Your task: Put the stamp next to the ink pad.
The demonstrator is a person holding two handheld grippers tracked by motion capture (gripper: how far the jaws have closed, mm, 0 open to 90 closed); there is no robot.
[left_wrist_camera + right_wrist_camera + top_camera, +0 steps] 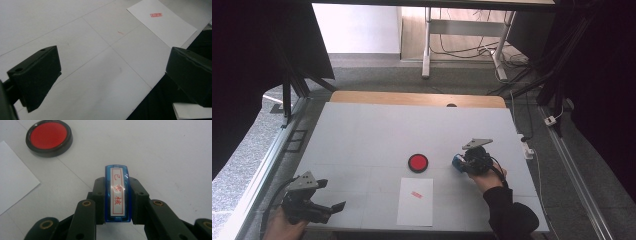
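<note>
Right gripper [117, 202] clamped on blue stamp [117, 195], jaws pressing both long sides, label side facing the camera. Seen from the high view: held just right of the red ink pad [418, 163], apart from it, above the surface [362, 135]. Left gripper [112, 75] wide open, holding nothing, parked over the near-left corner of the surface.

White paper sheet [415, 201] lying flat near the front edge, one small red stamp mark [416, 194] already on its upper part. Ink pad lid off, red face exposed.

Step in hand, by the look of it: ink the stamp, or carry it to the sheet. Cannot tell whether the stamp face is already inked; face hidden under the body.

To do it well:
- Keep the grip square, no twist in the jaws.
- Bring the stamp face down flat, not edge first.
- Press straight down, lift straight up; no sliding, else smear.
- Aim at blank paper clear of the existing mark.
- Sheet is loose: bring the left gripper onto a corner to pin it if it lifts with the stamp.
</note>
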